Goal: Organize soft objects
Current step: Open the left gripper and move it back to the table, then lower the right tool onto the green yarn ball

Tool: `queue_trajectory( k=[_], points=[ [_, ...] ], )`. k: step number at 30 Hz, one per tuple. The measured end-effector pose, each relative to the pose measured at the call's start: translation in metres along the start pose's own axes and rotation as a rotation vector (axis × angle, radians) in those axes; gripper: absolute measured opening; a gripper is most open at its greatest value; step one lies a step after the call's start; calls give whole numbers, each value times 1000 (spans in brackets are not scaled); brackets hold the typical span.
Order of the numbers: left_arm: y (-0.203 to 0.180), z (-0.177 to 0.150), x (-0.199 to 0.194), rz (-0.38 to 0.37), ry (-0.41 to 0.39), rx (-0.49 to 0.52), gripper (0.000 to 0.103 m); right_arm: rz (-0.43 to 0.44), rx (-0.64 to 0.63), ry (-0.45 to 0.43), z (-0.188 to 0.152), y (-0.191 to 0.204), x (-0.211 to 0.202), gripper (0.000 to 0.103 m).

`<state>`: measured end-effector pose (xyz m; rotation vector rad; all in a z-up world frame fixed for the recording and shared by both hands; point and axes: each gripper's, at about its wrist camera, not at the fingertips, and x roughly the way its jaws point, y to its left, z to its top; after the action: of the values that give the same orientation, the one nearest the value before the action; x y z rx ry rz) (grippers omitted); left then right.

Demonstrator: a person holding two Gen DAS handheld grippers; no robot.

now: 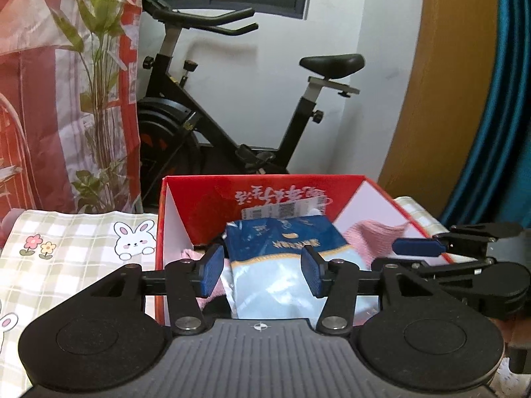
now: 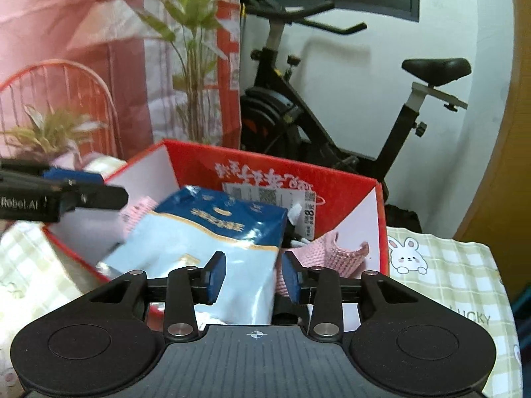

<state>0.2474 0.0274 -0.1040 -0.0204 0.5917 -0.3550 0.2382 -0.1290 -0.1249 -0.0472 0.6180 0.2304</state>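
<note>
A blue and white plastic package [image 1: 282,252] lies inside a red cardboard box [image 1: 186,199] on top of pink knitted cloth [image 1: 375,235]. My left gripper [image 1: 262,273] hovers over the near end of the package, open, with the package between its blue pads and neither pad pressing on it. In the right wrist view the same package [image 2: 225,229] lies tilted in the box [image 2: 348,185] beside the pink knit [image 2: 332,252]. My right gripper [image 2: 254,278] is open around the package's near edge. Each gripper shows at the edge of the other's view.
The box stands on a checked cloth with rabbit prints [image 1: 83,248] [image 2: 448,265]. Behind it is a black exercise bike [image 1: 232,116]. A red and pink printed hanging with plants [image 1: 66,83] fills the left, and a wooden panel [image 1: 448,83] the right.
</note>
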Motion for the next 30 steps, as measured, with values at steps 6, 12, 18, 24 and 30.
queue_trajectory(
  k=[6,12,18,24,30],
  points=[
    [-13,-22,-40,-41,-4,-8,54,75,38,-74,-14,8,-51,35],
    [-22,-60,-66,-74,41,-21,54,111,62,-69,-53,17,-80,35],
    [-22,-99,-75,-91,100,-56,54,166,117,29,-104,28,-91,35],
    [-20,-131,-76,-78,127,-136,54,209,116,130,-146,42,-95,42],
    [-10,-146,-77,-40,133,-165,54,244,118,147,-151,49,-94,50]
  ],
)
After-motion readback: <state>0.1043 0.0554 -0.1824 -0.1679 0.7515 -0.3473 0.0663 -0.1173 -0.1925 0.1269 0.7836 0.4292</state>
